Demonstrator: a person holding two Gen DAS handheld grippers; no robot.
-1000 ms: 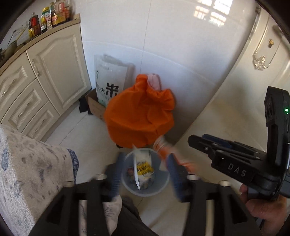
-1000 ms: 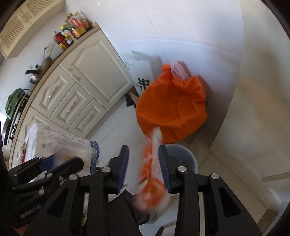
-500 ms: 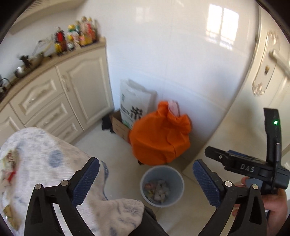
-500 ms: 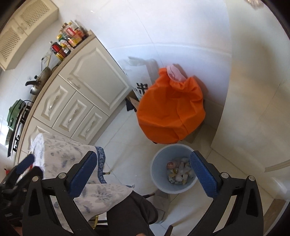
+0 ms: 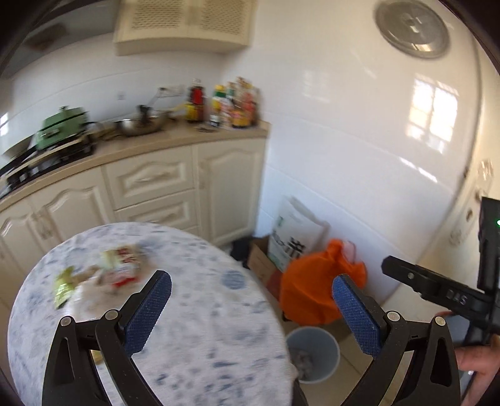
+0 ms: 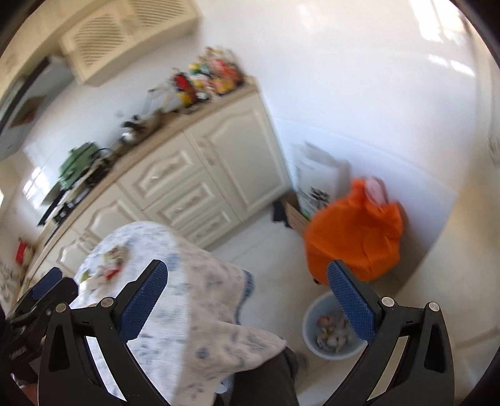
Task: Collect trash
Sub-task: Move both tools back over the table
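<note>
Wrappers [image 5: 120,265] lie blurred on the table [image 5: 203,328] ahead-left of the left gripper [image 5: 250,304], likely light, crinkly, slippery; pinch a flat edge. Both it and the right gripper [image 6: 247,299] gape empty, bin [image 6: 331,328] below-right.

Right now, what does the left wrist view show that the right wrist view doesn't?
Left wrist only: a round metal lid hung high on the wall, a window's reflection on the tiles, and the right gripper's body with the hand that holds it.

Right wrist only: a dark trouser leg under the cloth, and the left gripper's body at the left edge.

Both: the cloth-covered round table with wrappers on it, the grey bin of trash, the orange bag, the cream cabinets, and each view's own fingers spread wide, empty.
</note>
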